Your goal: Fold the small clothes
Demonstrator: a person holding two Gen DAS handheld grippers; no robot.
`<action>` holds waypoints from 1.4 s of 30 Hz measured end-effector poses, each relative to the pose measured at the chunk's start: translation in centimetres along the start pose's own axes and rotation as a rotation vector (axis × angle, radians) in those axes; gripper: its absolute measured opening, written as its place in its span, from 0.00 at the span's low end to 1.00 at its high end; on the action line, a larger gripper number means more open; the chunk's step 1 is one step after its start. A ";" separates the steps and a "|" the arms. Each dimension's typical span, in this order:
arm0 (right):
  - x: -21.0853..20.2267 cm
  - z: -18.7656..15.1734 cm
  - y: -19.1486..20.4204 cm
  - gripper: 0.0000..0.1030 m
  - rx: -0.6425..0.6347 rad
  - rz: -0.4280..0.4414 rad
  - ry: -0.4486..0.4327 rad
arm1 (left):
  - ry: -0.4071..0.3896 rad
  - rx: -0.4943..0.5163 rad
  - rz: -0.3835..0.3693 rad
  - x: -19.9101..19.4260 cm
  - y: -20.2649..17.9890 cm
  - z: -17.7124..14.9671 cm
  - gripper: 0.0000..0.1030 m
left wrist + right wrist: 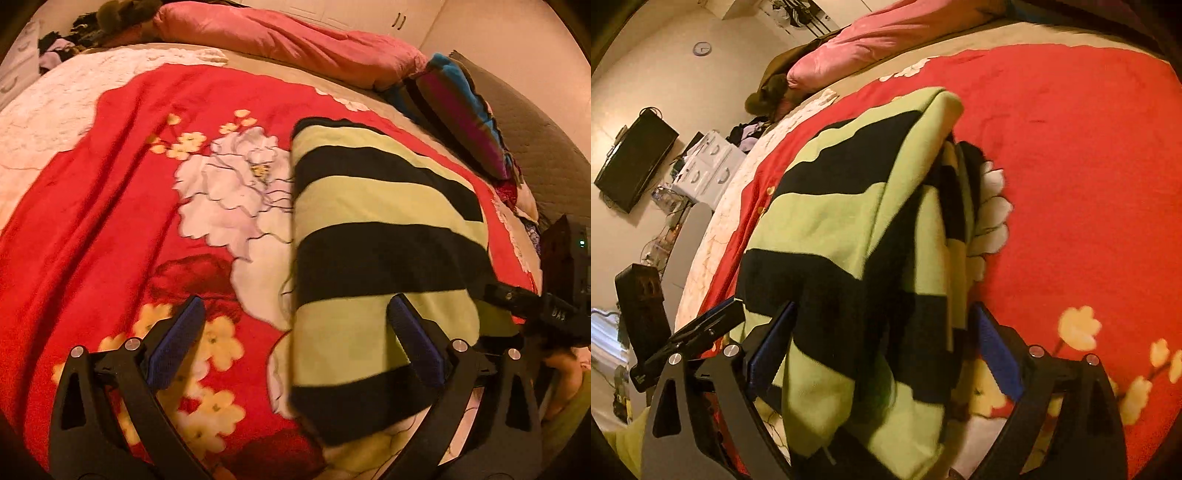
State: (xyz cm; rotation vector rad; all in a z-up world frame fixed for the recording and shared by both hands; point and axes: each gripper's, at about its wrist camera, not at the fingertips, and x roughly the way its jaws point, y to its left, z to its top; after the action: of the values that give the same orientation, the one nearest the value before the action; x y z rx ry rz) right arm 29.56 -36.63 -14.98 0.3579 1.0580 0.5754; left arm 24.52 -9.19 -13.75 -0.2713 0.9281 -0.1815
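Note:
A green-and-black striped garment (376,236) lies folded lengthwise on the red flowered blanket (110,221). My left gripper (295,332) is open over the garment's near left edge. One pad hangs over the blanket and the other over a green stripe, and nothing is gripped. In the right wrist view the same garment (849,229) bunches up between the wide-apart fingers of my right gripper (882,339), which is open; the pads do not press the cloth. A finger of the right gripper (517,299) shows at the garment's right edge.
A pink duvet (280,40) and a striped pillow (461,110) lie along the far side of the bed. Beyond the bed's edge stand white drawers (709,166), a wall TV (635,162) and a dark speaker (642,306).

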 end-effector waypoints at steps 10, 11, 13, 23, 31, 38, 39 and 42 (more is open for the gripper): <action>-0.6 0.3 2.2 0.56 -0.028 0.025 -0.040 | -0.010 0.040 -0.092 -0.4 -2.0 0.6 0.29; -0.9 0.3 2.7 0.56 -0.043 0.022 -0.046 | -0.017 0.036 -0.089 -0.7 -2.0 0.7 0.28; -1.4 0.3 3.7 0.56 -0.067 0.033 -0.056 | -0.035 0.037 -0.075 -1.6 -2.1 0.8 0.27; -1.9 -1.9 6.4 0.56 -0.070 0.049 -0.041 | -0.042 0.072 0.016 -5.0 -1.6 -0.4 0.26; -2.0 -3.4 5.7 0.56 -0.019 -0.013 -0.033 | 0.005 0.076 0.029 -4.7 -1.4 -1.8 0.30; -1.3 -3.7 5.5 0.67 0.035 -0.064 -0.036 | 0.003 0.095 0.058 -4.4 -1.1 -2.1 0.39; -1.4 -3.8 5.5 0.69 0.032 -0.072 -0.036 | 0.003 0.095 0.060 -4.4 -1.1 -2.1 0.41; -1.5 -3.8 5.6 0.70 0.031 -0.084 -0.036 | 0.005 0.089 0.065 -4.4 -0.9 -2.0 0.45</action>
State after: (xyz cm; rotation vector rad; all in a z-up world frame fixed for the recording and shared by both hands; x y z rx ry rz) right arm 24.11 -33.10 -12.64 0.3474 1.0433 0.4762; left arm 20.24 -9.16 -11.28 -0.1583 0.9296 -0.1629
